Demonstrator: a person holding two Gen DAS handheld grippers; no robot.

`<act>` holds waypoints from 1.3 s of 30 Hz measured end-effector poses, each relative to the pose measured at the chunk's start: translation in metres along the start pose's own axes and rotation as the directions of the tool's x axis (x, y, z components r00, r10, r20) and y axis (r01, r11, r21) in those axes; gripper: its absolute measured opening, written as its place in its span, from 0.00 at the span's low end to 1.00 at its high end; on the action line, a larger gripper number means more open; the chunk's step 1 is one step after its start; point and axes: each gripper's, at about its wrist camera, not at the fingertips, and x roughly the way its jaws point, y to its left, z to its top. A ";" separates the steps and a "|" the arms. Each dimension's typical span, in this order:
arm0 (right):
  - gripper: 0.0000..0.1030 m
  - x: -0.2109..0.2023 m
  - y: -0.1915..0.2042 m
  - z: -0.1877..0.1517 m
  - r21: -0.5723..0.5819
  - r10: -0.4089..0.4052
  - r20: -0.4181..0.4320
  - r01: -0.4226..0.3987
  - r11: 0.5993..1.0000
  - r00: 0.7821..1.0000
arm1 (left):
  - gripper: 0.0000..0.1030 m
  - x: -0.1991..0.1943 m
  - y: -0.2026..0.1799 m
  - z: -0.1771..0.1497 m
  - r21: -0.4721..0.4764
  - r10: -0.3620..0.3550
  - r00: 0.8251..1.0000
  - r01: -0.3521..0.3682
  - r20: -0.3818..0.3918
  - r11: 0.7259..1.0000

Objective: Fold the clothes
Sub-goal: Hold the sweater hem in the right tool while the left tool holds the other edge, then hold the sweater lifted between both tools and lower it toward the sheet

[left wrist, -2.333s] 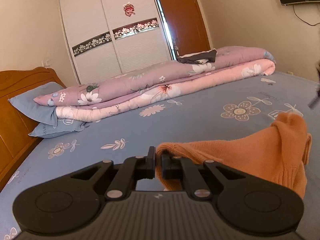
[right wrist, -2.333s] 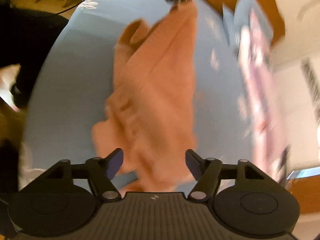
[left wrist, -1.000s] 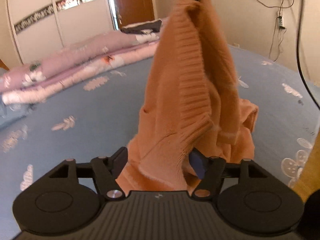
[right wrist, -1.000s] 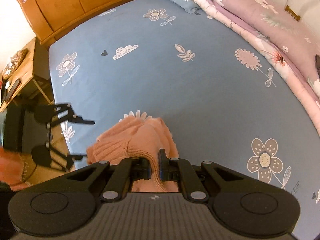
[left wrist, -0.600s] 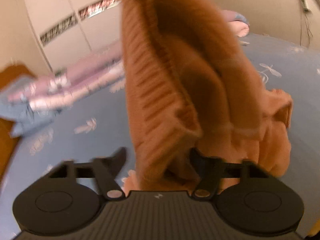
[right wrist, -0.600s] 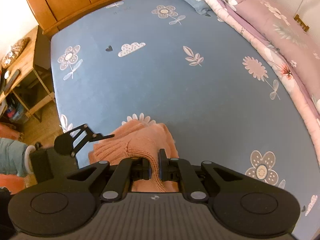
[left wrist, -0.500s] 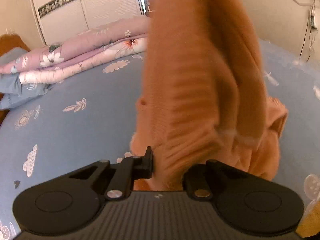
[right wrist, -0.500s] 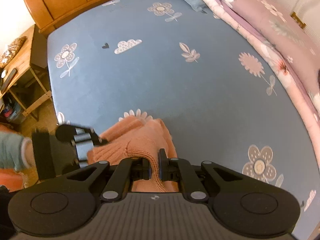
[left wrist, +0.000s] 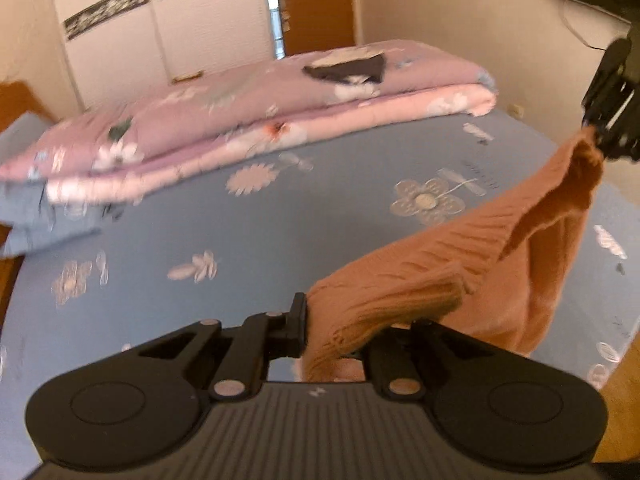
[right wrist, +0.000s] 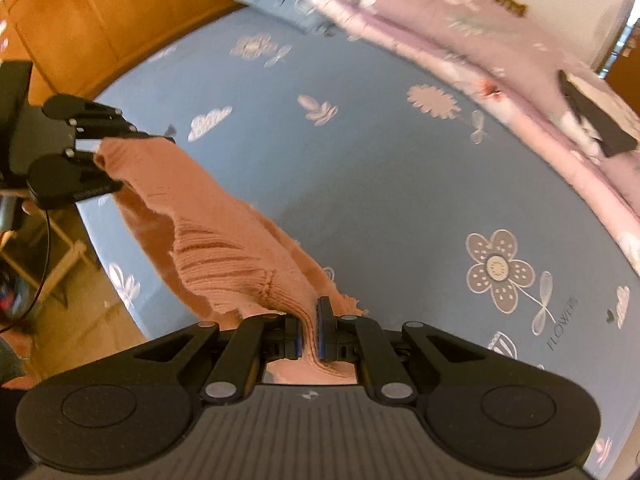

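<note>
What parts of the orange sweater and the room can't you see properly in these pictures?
- Orange sweater: its bottom is hidden behind the left gripper body, left wrist view.
- Right gripper: the pinched edge is covered by its fingers, right wrist view.
- Dark garment on the pink quilt: too blurred to identify.
- Wardrobe: top cut off.

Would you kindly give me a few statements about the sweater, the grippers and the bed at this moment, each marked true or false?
1. Both grippers are shut on the orange sweater. True: the left gripper and right gripper each pinch its knit.
2. The sweater lies flat on the blue bedsheet. False: it hangs stretched between the two grippers above the sheet.
3. A folded pink and purple quilt lies along the far side of the bed. True.
4. A dark garment rests on the bare sheet. False: it sits on top of the quilt.
5. The sheet is plain. False: it is printed with flowers, leaves and clouds.
</note>
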 end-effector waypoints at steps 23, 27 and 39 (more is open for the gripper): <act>0.08 -0.189 0.015 -0.058 -0.073 -0.115 0.356 0.151 0.986 0.927 | 0.07 -0.162 -0.087 0.124 0.195 0.067 0.983 -0.100 0.170 0.976; 0.08 -0.211 0.023 -0.065 -0.090 -0.125 0.401 0.175 0.980 0.907 | 0.07 -0.185 -0.095 0.129 0.195 0.093 0.973 -0.135 0.210 0.971; 0.08 -0.239 0.044 -0.082 -0.148 -0.129 0.446 0.215 0.965 0.886 | 0.07 -0.214 -0.114 0.111 0.147 0.128 0.972 -0.158 0.199 0.976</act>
